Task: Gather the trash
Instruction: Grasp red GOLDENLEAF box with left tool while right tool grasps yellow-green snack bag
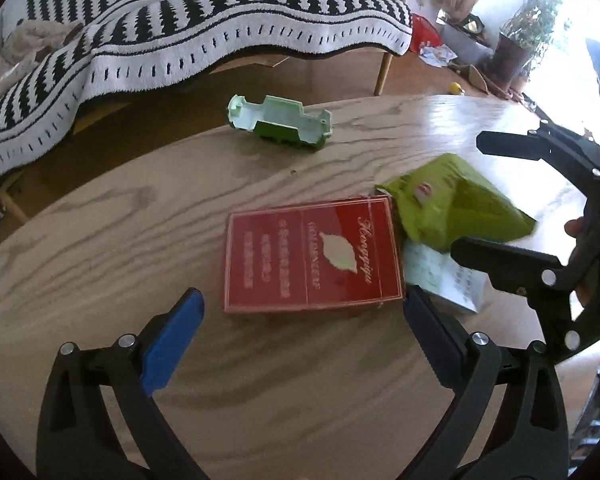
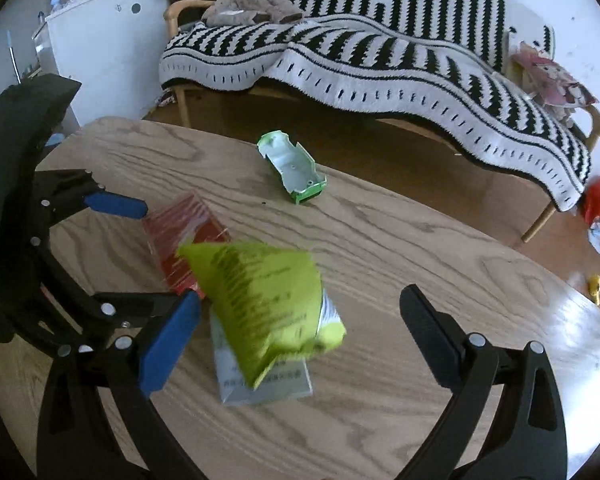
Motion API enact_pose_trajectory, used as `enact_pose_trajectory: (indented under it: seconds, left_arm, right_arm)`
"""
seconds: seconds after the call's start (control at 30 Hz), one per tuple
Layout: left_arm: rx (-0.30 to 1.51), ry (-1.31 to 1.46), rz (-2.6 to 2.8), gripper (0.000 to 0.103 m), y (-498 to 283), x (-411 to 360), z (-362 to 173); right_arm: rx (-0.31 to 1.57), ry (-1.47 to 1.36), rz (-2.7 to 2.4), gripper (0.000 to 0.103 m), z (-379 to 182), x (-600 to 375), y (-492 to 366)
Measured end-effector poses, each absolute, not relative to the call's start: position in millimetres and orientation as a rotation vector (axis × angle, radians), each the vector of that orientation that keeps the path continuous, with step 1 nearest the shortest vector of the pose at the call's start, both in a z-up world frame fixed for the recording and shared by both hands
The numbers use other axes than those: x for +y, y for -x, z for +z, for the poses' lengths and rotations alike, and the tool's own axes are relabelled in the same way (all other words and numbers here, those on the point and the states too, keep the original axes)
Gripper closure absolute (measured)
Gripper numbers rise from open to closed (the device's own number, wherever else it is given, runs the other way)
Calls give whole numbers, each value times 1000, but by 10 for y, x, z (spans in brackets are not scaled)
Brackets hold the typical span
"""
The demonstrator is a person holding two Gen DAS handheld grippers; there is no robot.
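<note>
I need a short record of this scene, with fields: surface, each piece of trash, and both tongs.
surface: oval wooden table
red box: lies flat, between the open left tongs
green bag: crumpled, lies on a white packet and partly over the red box
green shell: plastic, hollow side up, alone at the far edge
right tongs: open, around the green bag, nothing gripped
background: sofa with striped black and white blanket

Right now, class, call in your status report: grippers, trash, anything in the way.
Left gripper open, lined up on red box. Right gripper open around green packet. Packet overlaps box and white packet. Green plastic shell apart, behind.
</note>
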State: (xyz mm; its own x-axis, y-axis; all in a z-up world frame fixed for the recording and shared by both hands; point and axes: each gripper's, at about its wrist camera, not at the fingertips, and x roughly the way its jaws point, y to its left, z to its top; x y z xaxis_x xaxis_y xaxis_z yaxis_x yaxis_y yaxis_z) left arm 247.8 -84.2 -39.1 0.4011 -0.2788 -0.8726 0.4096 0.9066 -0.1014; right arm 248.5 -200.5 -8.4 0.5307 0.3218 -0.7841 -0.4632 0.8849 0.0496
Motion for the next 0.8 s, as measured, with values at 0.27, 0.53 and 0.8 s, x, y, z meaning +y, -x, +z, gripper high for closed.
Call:
enact_pose_trajectory:
  seconds: [0.27, 0.53, 0.8]
  left_arm:
    - [1028, -92, -497, 18, -2604, -872, -448]
    - [1005, -91, -444, 18, -2554, -774, -364]
    - [968, -103, -417, 18, -2305, -738, -29]
  right_arm:
    - [953, 85, 546, 53, -172, -2044, -2569]
    - [935, 26, 493, 55, -105, -2239, -2517]
    - [910, -11, 458, 55, 194, -2410, -2276]
